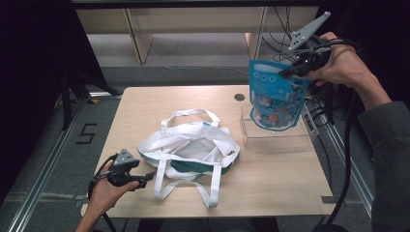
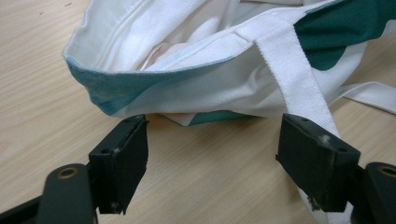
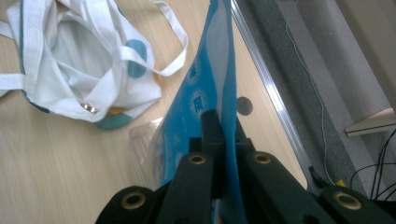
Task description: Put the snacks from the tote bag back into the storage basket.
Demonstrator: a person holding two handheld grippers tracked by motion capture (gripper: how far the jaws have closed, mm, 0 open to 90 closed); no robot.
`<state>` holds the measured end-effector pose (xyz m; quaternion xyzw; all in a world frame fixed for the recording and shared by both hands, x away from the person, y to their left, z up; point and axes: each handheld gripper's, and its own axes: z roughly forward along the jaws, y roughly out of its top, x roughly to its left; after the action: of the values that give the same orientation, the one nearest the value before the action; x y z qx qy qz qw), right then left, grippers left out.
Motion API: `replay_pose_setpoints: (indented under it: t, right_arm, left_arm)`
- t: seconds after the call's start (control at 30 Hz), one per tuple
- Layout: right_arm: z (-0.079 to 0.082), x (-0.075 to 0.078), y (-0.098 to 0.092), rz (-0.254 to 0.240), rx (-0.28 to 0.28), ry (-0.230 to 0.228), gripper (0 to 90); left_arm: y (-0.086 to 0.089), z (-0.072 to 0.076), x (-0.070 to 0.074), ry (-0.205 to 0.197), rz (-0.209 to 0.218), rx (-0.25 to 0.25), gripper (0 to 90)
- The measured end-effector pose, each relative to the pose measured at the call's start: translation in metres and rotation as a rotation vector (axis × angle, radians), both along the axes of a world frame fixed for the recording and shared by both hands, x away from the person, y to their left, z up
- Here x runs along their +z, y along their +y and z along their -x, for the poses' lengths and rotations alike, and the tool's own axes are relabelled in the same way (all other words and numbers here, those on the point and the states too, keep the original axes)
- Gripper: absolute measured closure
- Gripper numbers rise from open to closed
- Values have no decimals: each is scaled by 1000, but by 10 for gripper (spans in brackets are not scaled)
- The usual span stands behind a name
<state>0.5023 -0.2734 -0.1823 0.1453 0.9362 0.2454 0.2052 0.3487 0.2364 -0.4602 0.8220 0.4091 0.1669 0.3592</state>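
Observation:
A white tote bag (image 1: 191, 147) with teal patches and long white straps lies open in the middle of the wooden table (image 1: 140, 104). My left gripper (image 1: 147, 177) is open at the bag's near left corner, its jaws wide apart just short of the teal hem (image 2: 121, 88), with one strap (image 2: 299, 79) running under the right jaw. My right gripper (image 1: 290, 71) is shut on the top edge of a blue printed pouch (image 1: 275, 96), which hangs above a clear plastic tray (image 1: 275, 137). In the right gripper view the pouch (image 3: 205, 84) stands edge-on between the jaws, with the bag (image 3: 79, 70) beyond.
The clear tray stands at the table's right side, near a round cable hole (image 1: 239, 96). Cables (image 1: 338, 159) trail off the right edge. Bare wood lies in front of the bag and at the far left. Shelving legs (image 1: 138, 38) stand behind the table.

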Motion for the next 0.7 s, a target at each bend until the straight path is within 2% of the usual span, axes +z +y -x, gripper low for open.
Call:
replay_pose_setpoints:
  t: [0.03,0.07,0.13,0.17,0.27,0.5,0.6,0.67,0.7]
  right_arm:
    - [-2,-2,-2,-1,4,0,900]
    - [-3,-4,-4,-2,-5,1,900]
    - [-5,-7,-7,-1,-6,-7,900]
    - [-6,-9,-8,-4,-7,-3,900]
    - [-10,-16,-11,-10,-15,-1,900]
    - [-18,-32,-12,-14,17,22,900]
    - [-20,-38,-12,-4,12,15,900]
    - [-23,-44,-13,-11,34,33,900]
    - [-23,-46,-13,-10,34,28,900]
  left_arm:
    - [-1,0,-1,-5,18,13,239]
    - [-1,0,0,2,7,10,238]
    - [-1,0,-1,-3,15,14,239]
    - [2,-1,0,10,-19,-9,238]
    - [2,-1,0,12,-13,-4,239]
    - [2,-1,0,13,-14,0,239]
    - [2,-1,0,13,-17,-1,239]
    - [2,-1,0,14,-22,-4,239]
    - [1,-1,-1,20,-9,3,239]
